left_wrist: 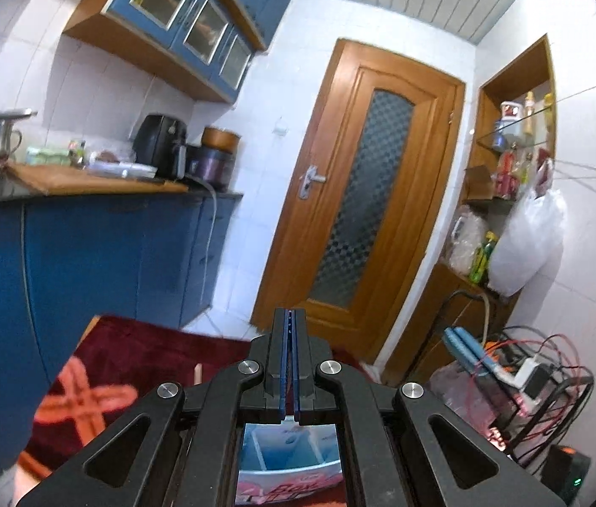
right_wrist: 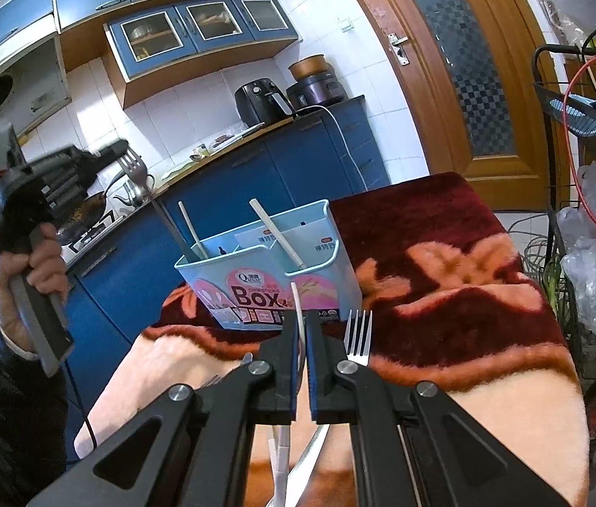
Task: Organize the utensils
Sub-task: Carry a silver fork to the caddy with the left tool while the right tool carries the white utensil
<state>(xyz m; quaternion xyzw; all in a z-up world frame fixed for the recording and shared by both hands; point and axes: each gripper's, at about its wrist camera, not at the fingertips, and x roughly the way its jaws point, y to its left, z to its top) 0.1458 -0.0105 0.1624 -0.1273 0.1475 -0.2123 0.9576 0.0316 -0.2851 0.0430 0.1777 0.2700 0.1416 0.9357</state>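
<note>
**Desk:** Where is the holder?

**Photographer:** The blue utensil box [right_wrist: 270, 270] stands mid-frame on the blanket-covered surface [right_wrist: 466, 262]. The right gripper [right_wrist: 301, 340], jaws pinched on a white chopstick [right_wrist: 296, 308], should tip it in upright. The left gripper [left_wrist: 290, 338], jaws shut and empty. A fork [right_wrist: 359, 338] waits; blue kitchen cabinets [right_wrist: 310, 148] behind.
</note>
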